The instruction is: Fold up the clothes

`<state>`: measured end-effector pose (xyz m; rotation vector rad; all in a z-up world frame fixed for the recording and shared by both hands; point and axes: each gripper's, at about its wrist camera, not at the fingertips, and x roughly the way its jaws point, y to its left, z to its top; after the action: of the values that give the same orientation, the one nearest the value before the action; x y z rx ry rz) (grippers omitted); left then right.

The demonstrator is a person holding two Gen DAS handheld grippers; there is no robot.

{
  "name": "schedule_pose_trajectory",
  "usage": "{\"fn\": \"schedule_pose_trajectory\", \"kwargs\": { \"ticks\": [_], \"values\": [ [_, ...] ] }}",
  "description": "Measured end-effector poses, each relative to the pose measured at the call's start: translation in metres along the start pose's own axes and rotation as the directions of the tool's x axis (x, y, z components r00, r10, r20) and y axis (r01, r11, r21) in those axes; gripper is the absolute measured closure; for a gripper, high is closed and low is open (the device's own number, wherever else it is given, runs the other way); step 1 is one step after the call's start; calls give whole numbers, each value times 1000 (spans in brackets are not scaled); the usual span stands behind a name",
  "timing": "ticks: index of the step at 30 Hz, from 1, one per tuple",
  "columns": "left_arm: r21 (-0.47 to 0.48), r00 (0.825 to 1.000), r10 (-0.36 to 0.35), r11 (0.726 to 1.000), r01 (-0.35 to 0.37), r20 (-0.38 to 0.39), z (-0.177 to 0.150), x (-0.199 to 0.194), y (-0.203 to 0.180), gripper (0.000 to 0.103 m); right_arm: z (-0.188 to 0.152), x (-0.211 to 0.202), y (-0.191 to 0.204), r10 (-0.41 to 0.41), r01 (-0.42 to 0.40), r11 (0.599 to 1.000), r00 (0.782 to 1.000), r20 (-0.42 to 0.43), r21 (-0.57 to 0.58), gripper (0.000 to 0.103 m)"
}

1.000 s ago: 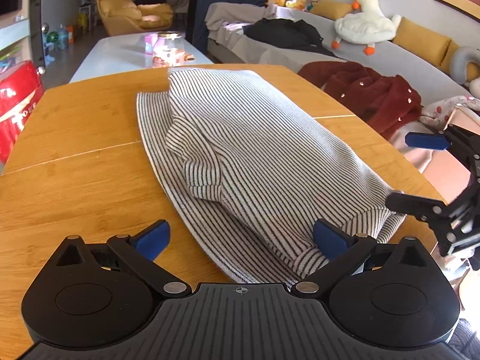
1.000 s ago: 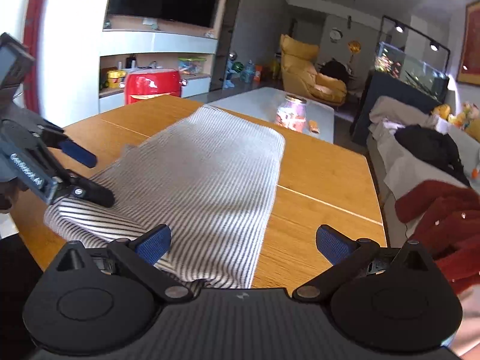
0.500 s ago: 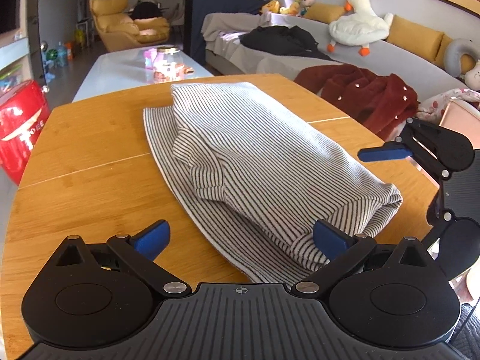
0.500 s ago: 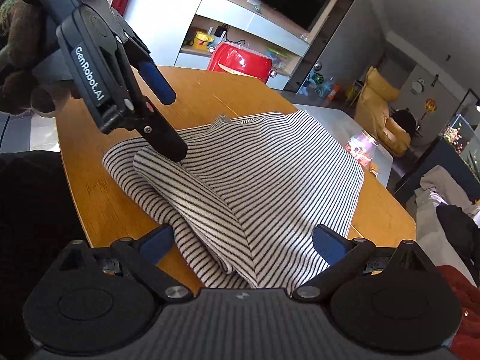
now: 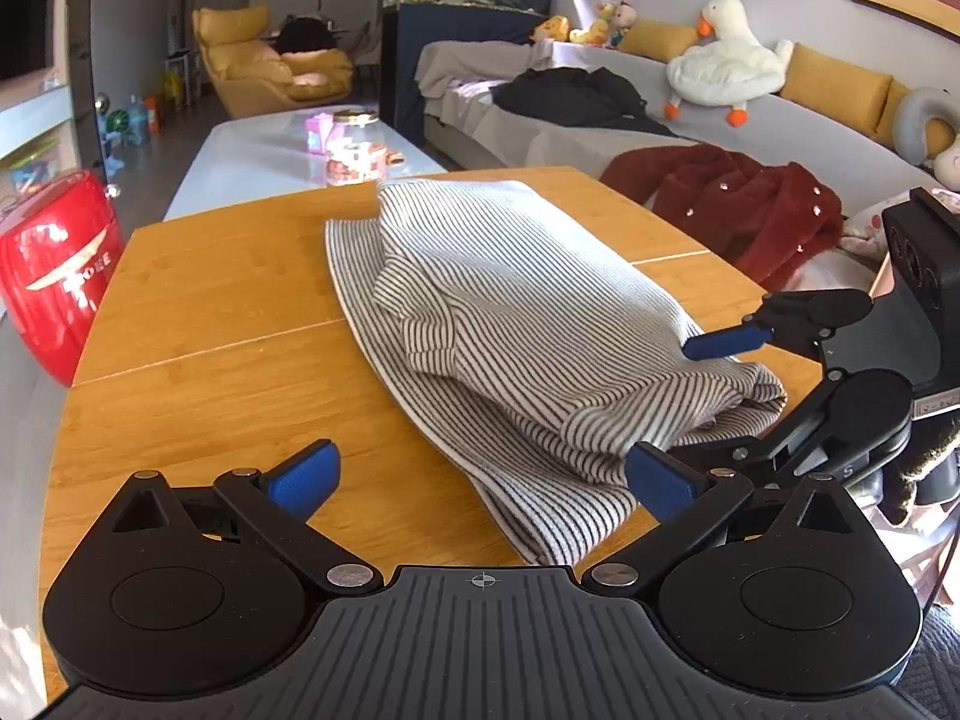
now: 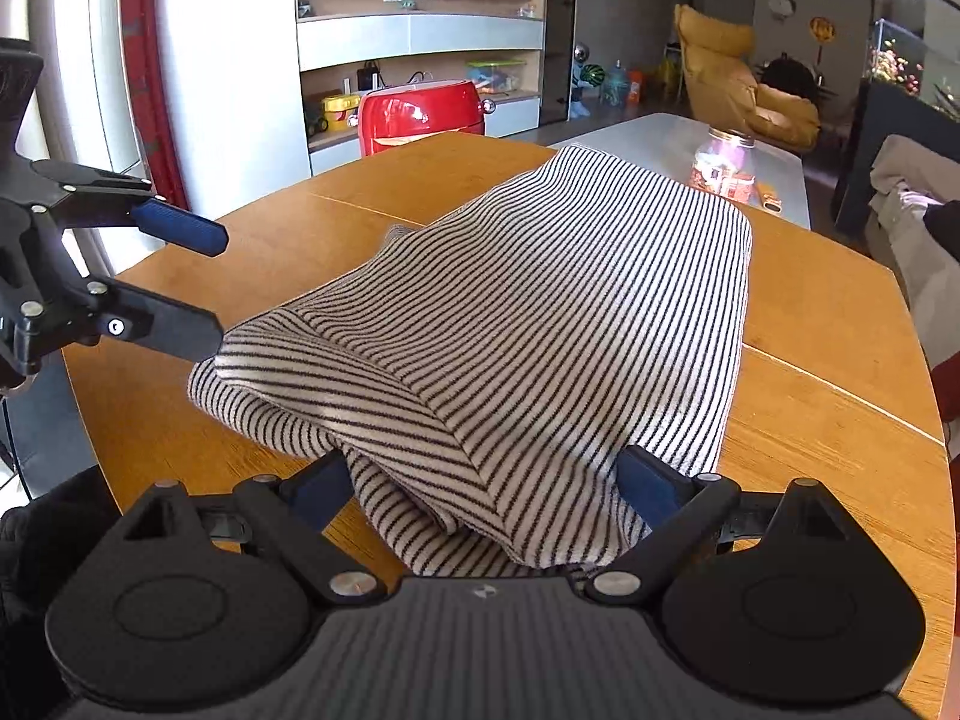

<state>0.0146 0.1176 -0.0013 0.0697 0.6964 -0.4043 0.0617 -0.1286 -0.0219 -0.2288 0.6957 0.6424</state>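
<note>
A black-and-white striped garment [image 5: 510, 300] lies partly folded on the wooden table [image 5: 210, 330]. My left gripper [image 5: 480, 480] stands open at its near hem, with the cloth's corner between the fingers but not pinched. In the right wrist view the garment [image 6: 540, 300] bunches up between the two blue pads of my right gripper [image 6: 483, 489], whose jaws are wide and closing around the folded end. The left gripper [image 6: 204, 282] shows open at the left, its lower finger touching the cloth's edge. The right gripper [image 5: 714, 399] straddles the garment's right end.
A red appliance [image 5: 54, 264] stands beyond the table's left edge. A glass jar [image 5: 354, 150] sits on a white low table behind. A dark red coat [image 5: 750, 210] lies on the grey sofa to the right. Bare wood [image 6: 810, 300] flanks the garment.
My right gripper swung round to the garment's near end and moved in until the folded cloth lies between its fingers. The left gripper drew back and up a little.
</note>
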Motion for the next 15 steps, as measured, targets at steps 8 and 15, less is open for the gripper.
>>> {"fn": "schedule_pose_trajectory", "kwargs": {
  "ticks": [8,15],
  "values": [
    [115,998,-27,993,33,-54,-17,4,-16,0,-2,-1,-10,33,-34,997,999,17,70,8],
    [108,991,78,992,-66,-109,-19,37,-13,0,-11,-14,26,-74,80,984,996,49,-156,8]
  ]
}}
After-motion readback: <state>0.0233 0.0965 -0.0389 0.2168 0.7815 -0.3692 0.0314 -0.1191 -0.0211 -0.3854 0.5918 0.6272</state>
